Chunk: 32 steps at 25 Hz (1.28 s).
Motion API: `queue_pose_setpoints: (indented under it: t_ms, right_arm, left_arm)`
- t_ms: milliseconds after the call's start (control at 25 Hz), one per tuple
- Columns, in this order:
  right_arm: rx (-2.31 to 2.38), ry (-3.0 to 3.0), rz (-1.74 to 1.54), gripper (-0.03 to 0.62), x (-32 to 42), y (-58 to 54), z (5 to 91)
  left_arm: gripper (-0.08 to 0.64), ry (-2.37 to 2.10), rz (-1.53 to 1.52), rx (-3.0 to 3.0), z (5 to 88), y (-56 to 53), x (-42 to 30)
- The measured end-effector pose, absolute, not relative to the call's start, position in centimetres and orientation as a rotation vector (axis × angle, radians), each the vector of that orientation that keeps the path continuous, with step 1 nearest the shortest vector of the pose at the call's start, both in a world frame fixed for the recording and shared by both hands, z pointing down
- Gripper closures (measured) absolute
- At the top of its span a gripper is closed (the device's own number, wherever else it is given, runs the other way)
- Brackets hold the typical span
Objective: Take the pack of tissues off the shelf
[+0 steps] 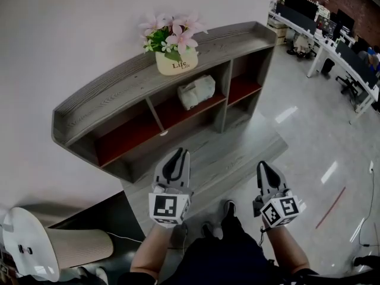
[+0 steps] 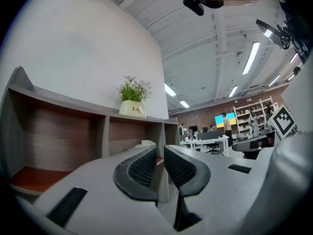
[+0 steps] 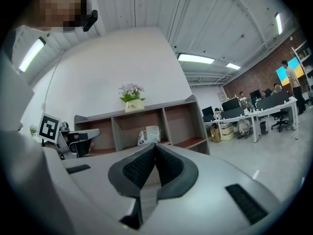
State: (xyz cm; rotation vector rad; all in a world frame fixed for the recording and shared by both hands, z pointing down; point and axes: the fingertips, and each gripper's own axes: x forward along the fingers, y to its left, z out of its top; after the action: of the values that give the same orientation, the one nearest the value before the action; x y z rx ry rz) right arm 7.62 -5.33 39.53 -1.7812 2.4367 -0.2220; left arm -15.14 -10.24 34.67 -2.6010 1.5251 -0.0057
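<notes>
Currently the pack of tissues [image 1: 196,91] lies in the middle compartment of the grey three-bay shelf [image 1: 113,97], on its reddish-brown floor, nearer the right divider than the left. A cream flower pot [image 1: 176,62] with pink blossoms stands on the shelf's top board, roughly above that same bay. Both grippers hang well short of the shelf, side by side and apart from each other, each pointing toward it. The left gripper [image 1: 178,154] has its jaws barely parted: a slim slit shows between the ribbed pads, and nothing sits in it. The right gripper [image 1: 262,166] has its jaws brought together at the tips and holds nothing — past them, in the right gripper view, the pack sits almost straight ahead. Neither gripper touches the pack or the shelf. Off to the right, across a glossy pale floor [image 1: 297,135], rows of white desks [image 1: 332,52] with monitors stand well away from the shelf
</notes>
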Motion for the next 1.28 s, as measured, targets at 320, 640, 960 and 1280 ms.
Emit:
queue_pose_setpoints:
  t_ms: [320,640,960,1280]
  right_arm:
    - [-1.689,2.475,-0.218,0.580,8.2,-10.8,39.1]
    - [-1.643,2.488,-0.264,0.580,9.3,-15.5,39.2]
    - [-1.629,2.491,-0.274,0.580,10.3,-18.4,39.2]
    - [-1.638,2.477,-0.306,0.580,11.3,-20.1,39.6]
  left_arm:
    - [0.502,1.545,-0.085,-2.514,33.6,-15.4,-13.7]
    - [0.500,1.516,-0.234,-2.478,33.3,-21.3,-12.0]
    - [0.408,1.465,-0.382,-2.438,32.9,-27.4,-10.6]
    - [0.323,1.465,-0.483,-2.458,33.2,-33.0,-9.8]
